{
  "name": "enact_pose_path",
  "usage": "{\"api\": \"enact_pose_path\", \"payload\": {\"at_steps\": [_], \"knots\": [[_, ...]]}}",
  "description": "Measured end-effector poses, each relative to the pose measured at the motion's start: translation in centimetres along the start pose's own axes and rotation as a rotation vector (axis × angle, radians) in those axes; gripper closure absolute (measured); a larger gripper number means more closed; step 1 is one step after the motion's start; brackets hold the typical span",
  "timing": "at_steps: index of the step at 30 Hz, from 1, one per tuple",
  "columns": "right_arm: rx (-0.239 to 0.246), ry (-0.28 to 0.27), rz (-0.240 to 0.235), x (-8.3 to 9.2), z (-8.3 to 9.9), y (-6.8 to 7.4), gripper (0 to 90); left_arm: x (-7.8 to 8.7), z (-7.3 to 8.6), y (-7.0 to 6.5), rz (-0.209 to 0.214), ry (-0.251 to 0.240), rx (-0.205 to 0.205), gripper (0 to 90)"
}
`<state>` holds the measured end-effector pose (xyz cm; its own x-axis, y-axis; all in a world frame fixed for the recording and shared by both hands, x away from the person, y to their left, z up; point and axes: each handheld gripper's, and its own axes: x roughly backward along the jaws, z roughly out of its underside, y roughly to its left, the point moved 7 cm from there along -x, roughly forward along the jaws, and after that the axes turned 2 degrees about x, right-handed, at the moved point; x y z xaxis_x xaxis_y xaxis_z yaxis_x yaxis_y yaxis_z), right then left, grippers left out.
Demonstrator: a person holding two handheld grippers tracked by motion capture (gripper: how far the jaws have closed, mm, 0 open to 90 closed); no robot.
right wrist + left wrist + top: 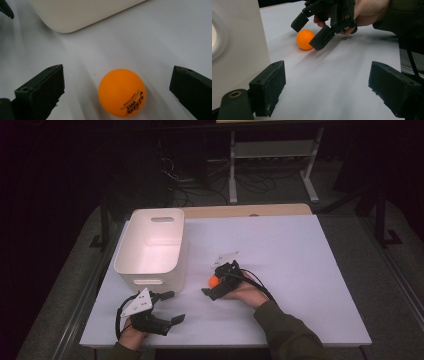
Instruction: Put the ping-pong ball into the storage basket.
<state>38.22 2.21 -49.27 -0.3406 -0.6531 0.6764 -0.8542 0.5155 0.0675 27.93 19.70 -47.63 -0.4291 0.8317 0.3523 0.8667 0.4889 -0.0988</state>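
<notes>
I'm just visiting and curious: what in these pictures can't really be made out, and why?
- Print on the orange ball: right gripper view, small, upside down and blurred; I can't read it.
- White bin: left gripper view, cut off by the left edge, showing one side wall and part of a handle hole.
- Left gripper: high view, the person's hand is largely hidden under its grey plate.
- Room behind the table: high view, too dark beyond cables and a white frame.

The high view looks forward and down over the whole counter (300,270). Each gripper view sits low, close above the sheet, looking out between its own jaws. All three share the orange ball (122,93), seemingly nearest in the right gripper view.
</notes>
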Motion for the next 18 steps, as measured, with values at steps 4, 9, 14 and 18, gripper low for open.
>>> {"api": "enact_pose_path", "payload": {"at_steps": [4,9,14,18], "knots": [[0.008,0.009,0.000,-0.14,0.09,0.10,0.0,0.00,0.00,0.00,0.000,0.000,0.000,13.8],[0.015,0.022,0.006,-0.32,0.24,0.16,0.0,0.00,0.00,-0.01,0.001,0.000,0.000,13.8],[0.020,0.035,0.011,-0.44,0.41,0.08,1.7,-0.01,0.00,-0.03,0.001,-0.001,-0.001,13.8],[0.019,0.043,0.018,-0.45,0.50,0.00,3.8,0.00,0.00,-0.02,0.001,-0.001,-0.001,13.8]]}}
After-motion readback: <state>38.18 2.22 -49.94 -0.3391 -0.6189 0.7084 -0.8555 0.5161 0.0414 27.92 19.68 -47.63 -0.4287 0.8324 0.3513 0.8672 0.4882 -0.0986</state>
